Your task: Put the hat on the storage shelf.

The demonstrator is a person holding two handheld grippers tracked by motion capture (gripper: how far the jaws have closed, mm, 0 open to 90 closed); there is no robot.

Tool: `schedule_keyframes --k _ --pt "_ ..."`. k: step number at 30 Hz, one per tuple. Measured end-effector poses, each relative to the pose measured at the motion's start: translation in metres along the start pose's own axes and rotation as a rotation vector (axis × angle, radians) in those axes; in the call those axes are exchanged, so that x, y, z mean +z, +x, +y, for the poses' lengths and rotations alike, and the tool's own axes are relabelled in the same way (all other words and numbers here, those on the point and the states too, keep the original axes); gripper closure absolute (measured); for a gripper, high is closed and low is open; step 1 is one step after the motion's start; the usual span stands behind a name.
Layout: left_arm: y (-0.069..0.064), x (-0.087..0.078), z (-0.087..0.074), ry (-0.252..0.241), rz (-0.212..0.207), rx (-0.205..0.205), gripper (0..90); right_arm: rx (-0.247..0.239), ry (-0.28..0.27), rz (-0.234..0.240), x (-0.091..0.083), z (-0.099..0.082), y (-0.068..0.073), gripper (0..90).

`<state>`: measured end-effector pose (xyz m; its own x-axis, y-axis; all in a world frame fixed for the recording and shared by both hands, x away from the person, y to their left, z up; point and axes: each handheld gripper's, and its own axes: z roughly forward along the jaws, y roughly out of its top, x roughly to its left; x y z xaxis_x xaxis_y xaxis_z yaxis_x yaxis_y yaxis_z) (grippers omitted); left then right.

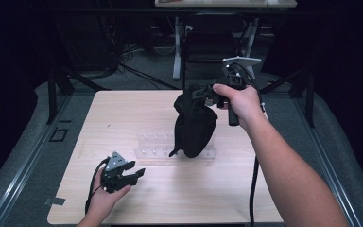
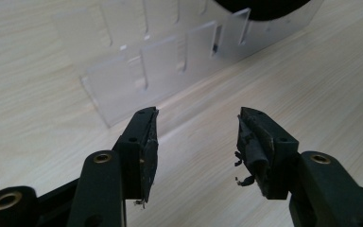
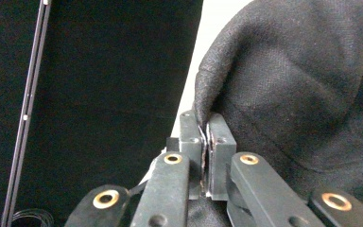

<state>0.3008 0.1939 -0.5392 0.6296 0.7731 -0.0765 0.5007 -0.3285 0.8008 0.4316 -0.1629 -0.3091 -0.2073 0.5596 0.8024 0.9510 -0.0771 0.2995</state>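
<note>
My right tool (image 1: pixel 199 93) is clamped on the black cloth (image 1: pixel 194 125), hanging over the clear rack (image 1: pixel 153 152) mid-bench. Left tool (image 1: pixel 131 174) open, empty, nr bench front. Cloth lifted, not yet set down.

Dim room, table (image 1: pixel 137 198) lit from above, dark surroundings, soft shadows, slight blur

The black cloth bag (image 1: pixel 192 125) hides part of the clear rack (image 1: pixel 151 145).
</note>
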Motion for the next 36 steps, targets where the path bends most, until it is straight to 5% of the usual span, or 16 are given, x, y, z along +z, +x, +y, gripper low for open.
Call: schedule_keyframes --k 11,24,36 --pt "-0.033 0.011 0.047 -0.063 -0.064 0.101 54.7 -0.007 0.001 0.010 0.007 0.001 0.004 87.5" --pt "-0.059 0.018 0.080 -0.096 -0.114 0.157 65.2 -0.014 0.006 0.023 0.016 0.000 0.009 87.3" --pt "-0.073 0.031 0.091 -0.083 -0.061 0.232 80.0 -0.018 -0.002 0.015 0.016 -0.001 0.010 87.2"
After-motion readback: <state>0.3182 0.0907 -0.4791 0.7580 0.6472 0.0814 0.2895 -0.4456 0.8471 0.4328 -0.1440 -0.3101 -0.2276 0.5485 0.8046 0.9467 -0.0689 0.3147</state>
